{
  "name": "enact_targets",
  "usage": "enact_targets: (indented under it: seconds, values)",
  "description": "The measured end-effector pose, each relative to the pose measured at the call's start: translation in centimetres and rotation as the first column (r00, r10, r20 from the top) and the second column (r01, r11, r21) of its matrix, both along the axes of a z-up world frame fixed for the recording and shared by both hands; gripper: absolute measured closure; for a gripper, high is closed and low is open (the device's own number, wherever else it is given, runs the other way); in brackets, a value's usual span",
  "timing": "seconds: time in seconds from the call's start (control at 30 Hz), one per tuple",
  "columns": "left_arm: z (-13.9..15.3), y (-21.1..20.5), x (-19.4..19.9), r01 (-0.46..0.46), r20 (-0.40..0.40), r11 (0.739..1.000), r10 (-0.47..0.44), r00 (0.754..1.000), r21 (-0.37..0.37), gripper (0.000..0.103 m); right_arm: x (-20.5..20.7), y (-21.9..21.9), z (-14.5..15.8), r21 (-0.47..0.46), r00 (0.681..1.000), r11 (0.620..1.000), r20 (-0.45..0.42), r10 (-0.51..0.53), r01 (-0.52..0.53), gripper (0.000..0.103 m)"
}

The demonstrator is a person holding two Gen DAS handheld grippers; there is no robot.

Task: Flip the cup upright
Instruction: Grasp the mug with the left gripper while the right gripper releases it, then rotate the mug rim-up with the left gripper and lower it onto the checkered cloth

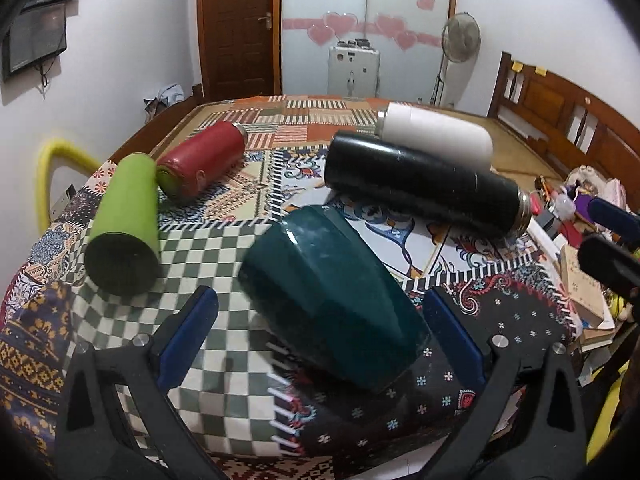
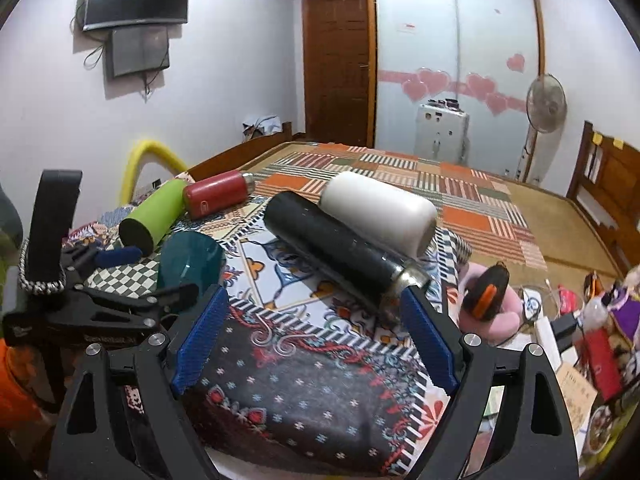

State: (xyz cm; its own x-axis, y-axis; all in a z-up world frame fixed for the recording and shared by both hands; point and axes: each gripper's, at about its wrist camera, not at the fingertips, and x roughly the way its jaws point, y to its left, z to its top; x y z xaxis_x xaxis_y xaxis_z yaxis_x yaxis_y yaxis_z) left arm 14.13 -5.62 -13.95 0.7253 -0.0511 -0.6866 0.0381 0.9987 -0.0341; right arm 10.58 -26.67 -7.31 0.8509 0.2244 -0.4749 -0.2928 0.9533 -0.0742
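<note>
Teal cup (image 1: 332, 300) lies tipped on the patterned cloth (image 1: 224, 360), base toward eleven o'clock and rim toward five o'clock in the left wrist view, sitting between the two blue-padded fingers of the left gripper (image 1: 320, 320). Those fingers stand wide apart, one at the cup's nine o'clock and the other at its three o'clock; neither pad visibly presses the cup, though the right-hand pad is just beside the rim.

From the right wrist view the same cup (image 2: 190, 258) shows at ten o'clock, with the left gripper's black frame (image 2: 100, 308) reaching in at nine o'clock. The right gripper (image 2: 314, 328) is also spread wide, holding nothing, its fingers over dark floral cloth (image 2: 304, 392).

Farther out, at twelve to one o'clock of the right gripper, a black flask (image 2: 332, 252) lies on its side, its metal neck near the right pad. A white flask (image 2: 380, 212) lies touching it on the far side. At ten o'clock a lime green bottle (image 2: 154, 216) and a red bottle (image 2: 218, 198) lie end to end. At three o'clock sits a black and orange object (image 2: 484, 296) on something pink.
</note>
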Motion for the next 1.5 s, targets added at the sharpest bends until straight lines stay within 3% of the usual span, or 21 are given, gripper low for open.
enact_targets:
  seconds: [0.1, 0.23, 0.47, 0.63, 0.83, 0.97, 1.17, 1.3, 1.5]
  values:
    - [-0.5, -0.1, 0.7, -0.007, -0.021, 1.0, 0.007, 1.0, -0.005, 0.0, 0.3, -0.9, -0.4, 0.032, 1.0, 0.999, -0.012, 0.007, -0.006, 0.017]
    - [-0.6, 0.2, 1.1, 0.005, -0.015, 1.0, -0.006, 1.0, -0.018, 0.009, 0.5, -0.8, -1.0, 0.044, 1.0, 0.999, -0.009, 0.011, -0.011, 0.017]
    - [-0.1, 0.2, 1.1, 0.101, -0.021, 0.994, -0.101, 0.995, 0.028, 0.022, 0.3, -0.6, -1.6, 0.027, 1.0, 0.999, -0.005, 0.026, -0.026, 0.017]
    - [0.1, -0.1, 2.3, 0.131, -0.083, 0.99, -0.126, 0.989, 0.058, 0.022, 0.4, -0.5, -1.6, 0.036, 1.0, 0.999, 0.0, 0.029, -0.029, 0.017]
    - [-0.1, 0.1, 4.6, 0.147, -0.152, 0.989, -0.142, 0.978, 0.02, 0.022, 0.2, -0.4, -1.4, 0.037, 1.0, 0.999, 0.014, 0.025, -0.026, 0.017]
    - [-0.6, 0.1, 5.6, 0.15, -0.17, 0.989, -0.147, 0.975, 0.006, 0.027, -0.1, -0.4, -1.0, 0.042, 0.999, 0.999, 0.033, 0.03, -0.031, 0.017]
    - [-0.2, 0.3, 4.9, 0.171, -0.146, 0.985, -0.17, 0.975, -0.005, 0.028, -0.3, 0.0, -0.5, 0.057, 0.997, 0.997, 0.059, 0.044, -0.048, 0.017]
    - [1.1, 0.9, 3.5, 0.176, -0.095, 0.984, -0.176, 0.98, -0.01, 0.028, -0.6, 0.7, -0.1, 0.052, 0.994, 0.998, 0.097, 0.041, -0.046, 0.004]
    - [3.5, 1.9, 0.7, 0.174, -0.009, 0.985, -0.174, 0.985, -0.011, 0.028, -1.2, 1.9, 0.7, 0.051, 0.989, 0.997, 0.139, 0.054, -0.062, 0.002]
